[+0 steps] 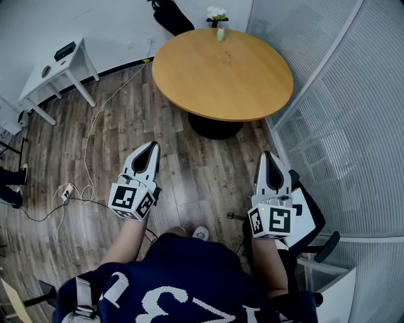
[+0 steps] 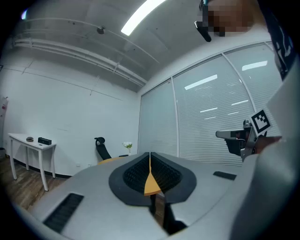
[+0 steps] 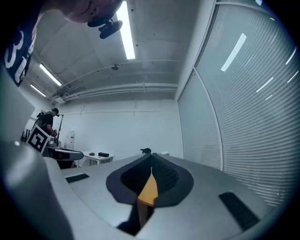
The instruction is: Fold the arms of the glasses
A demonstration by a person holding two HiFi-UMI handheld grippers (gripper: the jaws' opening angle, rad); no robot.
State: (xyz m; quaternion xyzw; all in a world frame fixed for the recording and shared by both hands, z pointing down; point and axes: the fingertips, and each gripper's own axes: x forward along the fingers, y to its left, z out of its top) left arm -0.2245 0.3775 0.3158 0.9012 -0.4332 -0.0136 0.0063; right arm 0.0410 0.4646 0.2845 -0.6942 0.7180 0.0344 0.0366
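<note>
The round wooden table (image 1: 222, 74) stands ahead of me. A faint pale thing (image 1: 223, 57) lies on its top, too small to tell whether it is the glasses. My left gripper (image 1: 151, 147) is held over the wood floor, short of the table, with its jaws shut and nothing between them (image 2: 150, 157). My right gripper (image 1: 270, 155) is level with it on the right, also shut and empty (image 3: 151, 159). Both point toward the table. Each gripper shows at the edge of the other's view: the right gripper (image 2: 230, 135) and the left gripper (image 3: 65, 153).
A small vase of white flowers (image 1: 218, 26) stands at the table's far edge. A white side table (image 1: 55, 68) is at the back left, with a black chair (image 1: 170, 15) behind the round table. Cables (image 1: 88, 151) run across the floor. A blind-covered glass wall (image 1: 341, 113) is on the right.
</note>
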